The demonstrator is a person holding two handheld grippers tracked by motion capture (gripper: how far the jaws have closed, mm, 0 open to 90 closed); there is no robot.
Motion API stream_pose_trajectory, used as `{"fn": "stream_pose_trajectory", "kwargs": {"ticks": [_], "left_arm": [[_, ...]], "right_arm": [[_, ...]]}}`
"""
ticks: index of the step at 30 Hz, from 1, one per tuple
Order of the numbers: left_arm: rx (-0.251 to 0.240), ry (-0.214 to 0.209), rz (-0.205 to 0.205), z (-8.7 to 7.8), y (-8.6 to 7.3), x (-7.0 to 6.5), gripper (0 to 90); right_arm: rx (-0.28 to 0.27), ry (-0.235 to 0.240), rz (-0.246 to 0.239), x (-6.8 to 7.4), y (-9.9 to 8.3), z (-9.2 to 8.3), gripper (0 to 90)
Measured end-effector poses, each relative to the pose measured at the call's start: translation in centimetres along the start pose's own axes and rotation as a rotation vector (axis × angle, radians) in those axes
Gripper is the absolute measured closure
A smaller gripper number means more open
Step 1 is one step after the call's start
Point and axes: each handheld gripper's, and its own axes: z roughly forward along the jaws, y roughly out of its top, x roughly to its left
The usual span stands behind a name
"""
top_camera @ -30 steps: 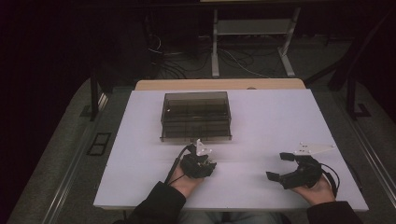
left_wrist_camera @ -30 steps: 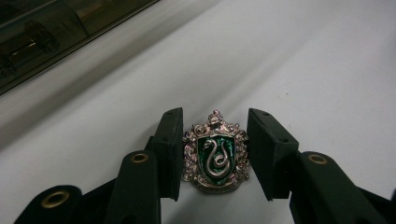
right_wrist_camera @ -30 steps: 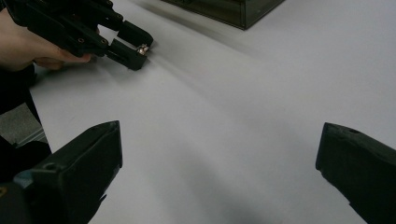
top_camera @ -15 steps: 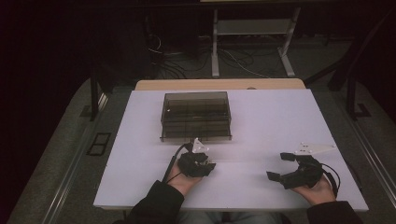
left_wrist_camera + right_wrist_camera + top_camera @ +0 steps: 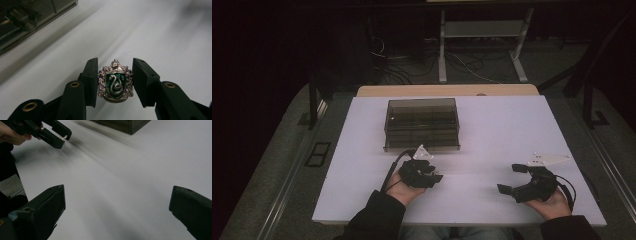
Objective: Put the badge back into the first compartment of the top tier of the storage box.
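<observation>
- White surface: rectangular sheet, matte, well lit at the middle.
- Wooden tabletop: a pale strip showing past the sheet's far edge.
- Floor: grey carpet on both sides, dark at the back.
- Floor plate: black, two-part, left of the surface.
- Stand: white metal, two legs, beyond the far edge.
- Cables: loose, lying on the floor between the legs.
- Post: dark, upright, at the far left corner.
</observation>
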Motion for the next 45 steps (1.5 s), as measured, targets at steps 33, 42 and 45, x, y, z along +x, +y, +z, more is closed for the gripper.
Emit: {"fn": "stream_pose_trajectory", "kwargs": {"ticks": [33,42,45], "left_arm": [[-0.010,-0.080,0.078,-4.3,3.0,0.4,57.2],[-0.022,-0.091,0.074,-5.3,3.5,0.8,57.2],[-0.020,-0.088,0.072,-5.5,3.5,1.1,57.2]], "right_arm": [[0.004,0.001,0.004,0.0,0.0,0.0,0.3],[0.005,0.001,0.005,0.0,0.0,0.0,0.3],[0.005,0.001,0.003,0.0,0.0,0.0,0.3]]}}
